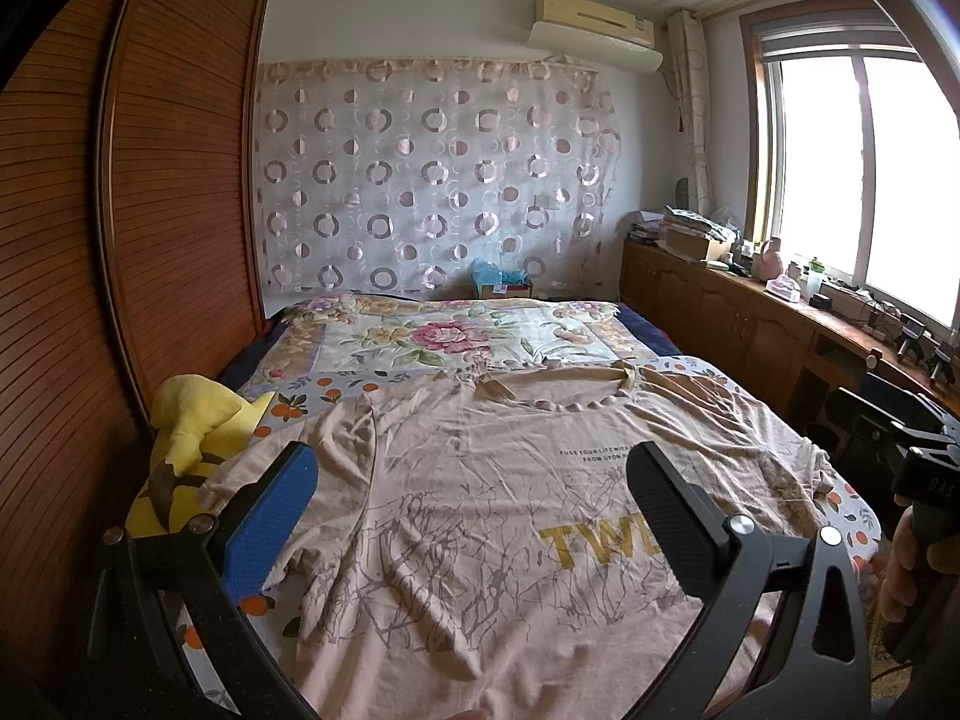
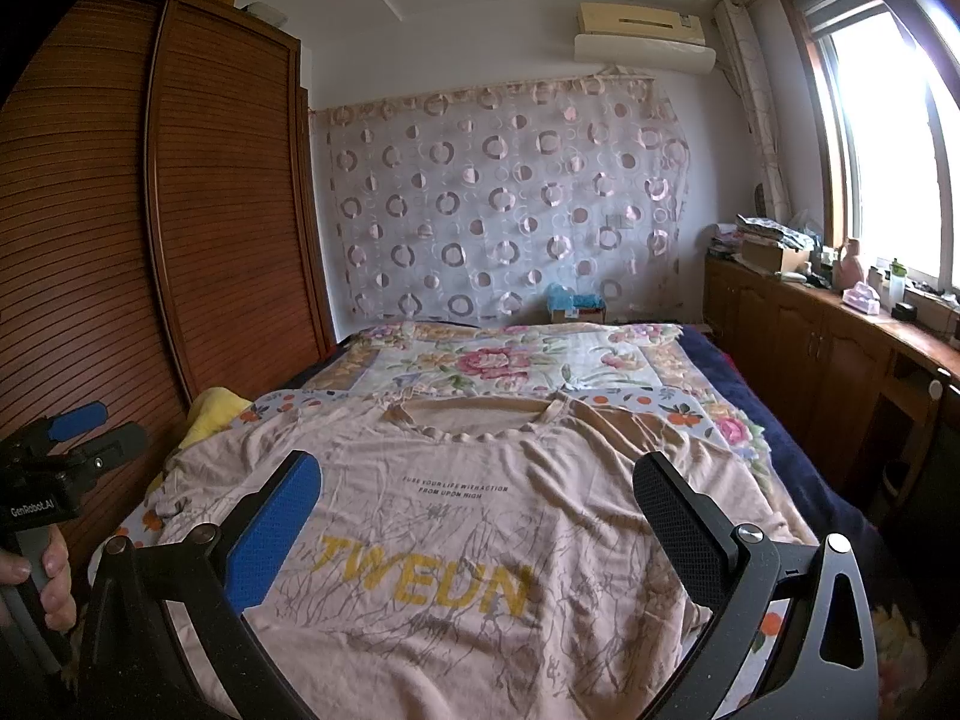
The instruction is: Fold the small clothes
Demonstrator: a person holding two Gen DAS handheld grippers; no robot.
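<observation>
A beige T-shirt (image 1: 480, 516) with yellow "TWEUN" lettering lies spread face up on the bed, neckline away from me; it also shows in the right wrist view (image 2: 468, 540). My left gripper (image 1: 474, 480) is open and empty, hovering over the shirt's left half near the hem. My right gripper (image 2: 480, 492) is open and empty above the shirt's right half. The left sleeve (image 1: 336, 438) is bunched. The right gripper's body shows at the right edge of the left wrist view (image 1: 918, 480), and the left gripper's body at the left edge of the right wrist view (image 2: 60, 468).
A yellow plush toy (image 1: 192, 432) lies at the bed's left edge beside the wooden wardrobe (image 1: 150, 210). A floral quilt (image 1: 456, 336) covers the far bed. Wooden cabinets (image 1: 750, 324) with clutter run along the window on the right.
</observation>
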